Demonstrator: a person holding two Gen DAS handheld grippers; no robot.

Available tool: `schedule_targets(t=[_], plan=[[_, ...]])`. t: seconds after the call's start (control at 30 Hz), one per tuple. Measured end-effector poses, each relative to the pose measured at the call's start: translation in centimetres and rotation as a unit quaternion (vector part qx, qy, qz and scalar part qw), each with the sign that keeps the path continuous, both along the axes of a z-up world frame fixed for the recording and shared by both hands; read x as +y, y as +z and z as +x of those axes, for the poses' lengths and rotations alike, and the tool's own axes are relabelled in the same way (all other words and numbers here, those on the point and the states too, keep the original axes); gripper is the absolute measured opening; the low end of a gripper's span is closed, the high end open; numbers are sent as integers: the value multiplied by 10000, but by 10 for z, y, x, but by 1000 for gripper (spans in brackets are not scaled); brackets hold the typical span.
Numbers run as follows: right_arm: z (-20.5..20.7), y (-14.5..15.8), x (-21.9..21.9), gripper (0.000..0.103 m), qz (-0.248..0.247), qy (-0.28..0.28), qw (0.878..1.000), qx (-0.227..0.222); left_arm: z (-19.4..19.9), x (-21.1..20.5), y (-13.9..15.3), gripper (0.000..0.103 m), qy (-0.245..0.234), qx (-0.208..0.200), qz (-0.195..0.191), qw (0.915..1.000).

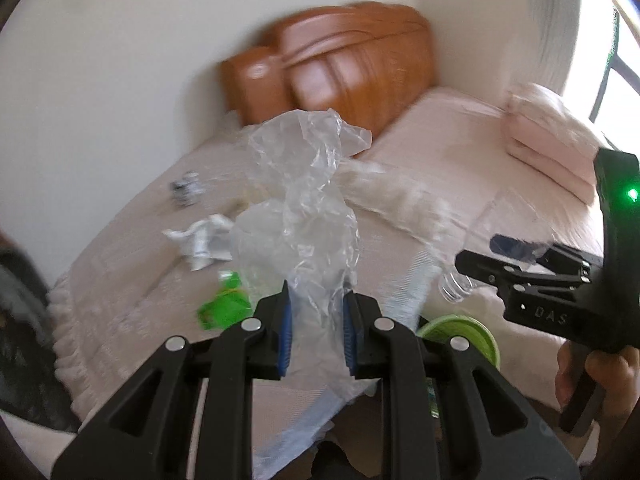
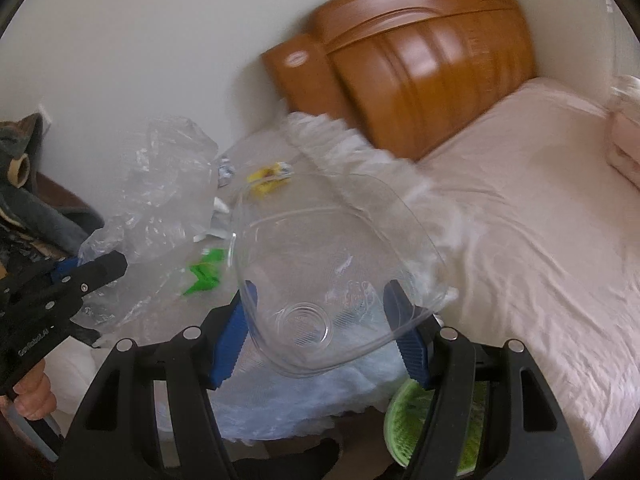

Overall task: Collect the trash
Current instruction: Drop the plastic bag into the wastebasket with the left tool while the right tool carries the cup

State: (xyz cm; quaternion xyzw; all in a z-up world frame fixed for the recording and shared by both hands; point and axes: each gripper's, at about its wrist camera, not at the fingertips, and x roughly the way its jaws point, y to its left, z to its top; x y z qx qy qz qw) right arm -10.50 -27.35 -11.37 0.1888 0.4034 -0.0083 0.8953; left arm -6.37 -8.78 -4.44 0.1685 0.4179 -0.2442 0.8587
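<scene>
1. Left wrist view. The left tongs [image 1: 316, 320] are closed on a crumpled clear plastic bag [image 1: 304, 200], which rises between the blue pads [image 1: 285, 332] and hangs above the bed [image 1: 440, 152]. On the pink bed sheet beyond lie a crumpled white paper [image 1: 202, 242], a green wrapper [image 1: 224, 306] and a small dark-and-white item [image 1: 185, 192], too blurred to identify. A green round lid [image 1: 464, 334] shows at the near edge of the bed, partly behind the tongs. At right, the right tongs [image 1: 516, 254] appear from the side, held by a hand [image 1: 600, 376]; the clear piece between their tips is only faintly visible here. Folded pink bedding [image 1: 552, 140] lies near the window, and a wooden headboard [image 1: 340, 64] stands against the wall.

2. Right wrist view. The right tongs [image 2: 322, 332] grip a clear plastic container [image 2: 332, 272] by its sides, tilted with its round base mark toward the camera, above the bed [image 2: 520, 220]. At left, the left tongs [image 2: 86, 270] hold the clear plastic bag [image 2: 160, 192] aloft; a hand [image 2: 34, 396] grips their handle. Behind the container lie a yellow wrapper [image 2: 266, 178] and the green wrapper [image 2: 204, 270] on the sheet. The green round lid [image 2: 412, 416] sits low right, partly hidden by the tongs. The wooden headboard [image 2: 420, 68] is blurred.
</scene>
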Motion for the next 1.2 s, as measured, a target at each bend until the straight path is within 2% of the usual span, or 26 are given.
schedule_targets(t=[0.13, 0.27, 0.37, 0.43, 0.47, 0.6, 0.77, 0.83, 0.9, 1.0, 1.07, 1.2], plan=[[-38, -8, -34, 66, -282, -527, 9980, 224, -25, -41, -11, 20, -763, 166, -51, 9969], [-83, -31, -79, 66, -331, -1218, 9899, 646, -50, -94, -40, 20, -1702, 362, 67, 9847], [-110, -49, -107, 66, -249, -1624, 9824, 893, -67, -134, -81, 20, -2266, 708, 340, 9708], [-122, -58, -120, 66, -199, -1804, 9782, 1007, -73, -151, -105, 20, -2415, 927, 485, 9648], [-130, -63, -129, 66, -167, -1909, 9754, 1093, -78, -164, -126, 20, -2554, 1110, 584, 9587], [-146, -80, -150, 66, -77, -2018, 9697, 1372, -90, -196, -180, 20, -2784, 1343, 922, 9466], [-153, -94, -165, 66, -44, -1953, 9685, 1546, -108, -220, -222, 22, -2928, 1581, 1198, 9354], [-154, -96, -165, 66, -47, -1928, 9688, 1557, -113, -225, -231, 33, -2922, 1711, 1227, 9329], [-154, -98, -167, 66, -57, -1905, 9692, 1560, -115, -228, -234, 59, -2899, 1742, 1200, 9334], [-153, -97, -169, 66, -82, -1856, 9703, 1548, -118, -229, -227, 85, -2975, 1695, 1085, 9333], [-152, -97, -171, 66, -88, -1847, 9708, 1530, -119, -226, -221, 92, -3002, 1598, 1024, 9348], [-150, -96, -170, 66, -85, -1867, 9711, 1483, -116, -222, -210, 94, -2970, 1448, 993, 9386]])
